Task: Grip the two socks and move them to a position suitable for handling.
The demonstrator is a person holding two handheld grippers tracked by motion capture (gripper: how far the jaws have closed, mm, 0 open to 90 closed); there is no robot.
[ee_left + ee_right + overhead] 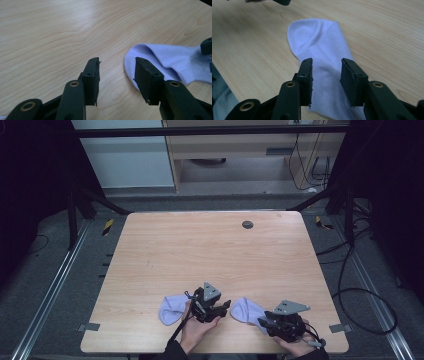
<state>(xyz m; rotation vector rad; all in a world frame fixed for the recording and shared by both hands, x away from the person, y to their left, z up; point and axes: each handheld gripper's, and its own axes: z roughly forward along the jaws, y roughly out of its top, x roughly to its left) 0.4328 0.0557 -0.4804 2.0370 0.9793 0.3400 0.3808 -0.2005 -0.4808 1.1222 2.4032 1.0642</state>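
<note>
Straddling the right sock lengthwise, the right gripper is gaping half-wide, while the left gripper, also empty, is nearing its toe.

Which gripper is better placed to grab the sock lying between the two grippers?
Right, probably. The right gripper already straddles that sock, jaws open on either side of the fabric. The left gripper sits at the sock's toe edge, with mostly bare table between its open jaws.
</note>
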